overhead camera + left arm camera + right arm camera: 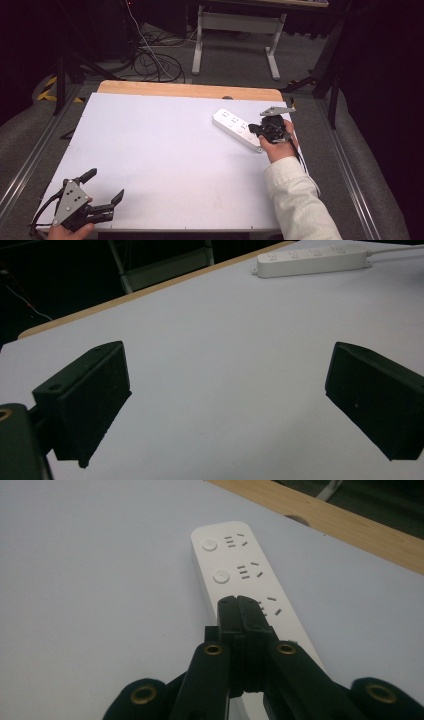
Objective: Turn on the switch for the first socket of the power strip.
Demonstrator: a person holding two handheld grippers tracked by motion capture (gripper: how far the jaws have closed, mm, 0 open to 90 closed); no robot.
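A white power strip (236, 128) lies on the white table sheet at the back right, with round switch buttons and sockets along its top (235, 565); it also lies far off in the left gripper view (312, 261), its cable running off to the right. My right gripper (256, 129) is shut with its jaws pressed together, tips over the strip's top face (239, 602) near the third socket. Whether the tips touch the strip I cannot tell. My left gripper (104, 184) rests at the near left corner, jaws wide apart (227, 405) with bare table between them.
The white sheet (165, 160) covers the table, with a wooden edge (190, 90) along the back. Behind the table stand a desk frame (235, 30) and loose floor cables (155, 60). The strip's white cable (307, 170) trails off the table's right side.
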